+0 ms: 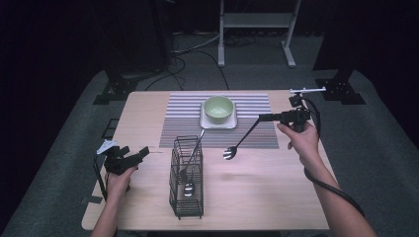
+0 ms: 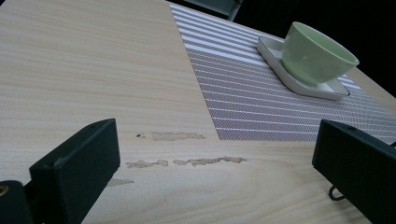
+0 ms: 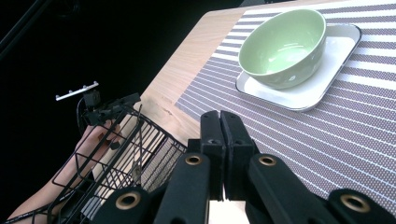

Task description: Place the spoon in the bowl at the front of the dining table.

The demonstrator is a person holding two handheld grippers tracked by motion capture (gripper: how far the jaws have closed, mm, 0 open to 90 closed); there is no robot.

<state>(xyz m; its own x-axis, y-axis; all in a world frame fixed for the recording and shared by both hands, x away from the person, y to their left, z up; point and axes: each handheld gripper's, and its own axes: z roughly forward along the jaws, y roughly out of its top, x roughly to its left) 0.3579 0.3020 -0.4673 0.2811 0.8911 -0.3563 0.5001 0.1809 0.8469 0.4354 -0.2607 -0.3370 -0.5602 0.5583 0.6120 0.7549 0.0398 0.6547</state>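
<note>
High view has the wooden table [image 1: 148,108] as the biggest thing; on it sits the striped placemat [image 1: 183,123] toward 12 o'clock, with a white square plate [image 1: 232,123] and a green bowl [image 1: 219,108] on top; nearer the person, around 6 o'clock from the bowl, stands the black wire caddy [image 1: 187,182] with a spoon [image 1: 190,170] leaning inside; smallest is the fork [image 1: 239,143], held up off the table at about 3 o'clock from the caddy.

The right gripper [image 1: 262,117] has its jaws pinched together on the fork's handle end, tines hanging down toward the table; the left gripper [image 1: 141,154] rests at 9 o'clock of the caddy, jaws wide apart with nothing between them.

Looks like the fork is either headed to the placemat or to the caddy, I can't say which; either way I'd keep the grip firm since it's pinched at the very tip and could swing; lower it slowly, tines first.

Right gripper view hides the fork behind the closed jaws; the caddy's base is cut off there too; the spoon's bowl is hard to make out through the wires.
</note>
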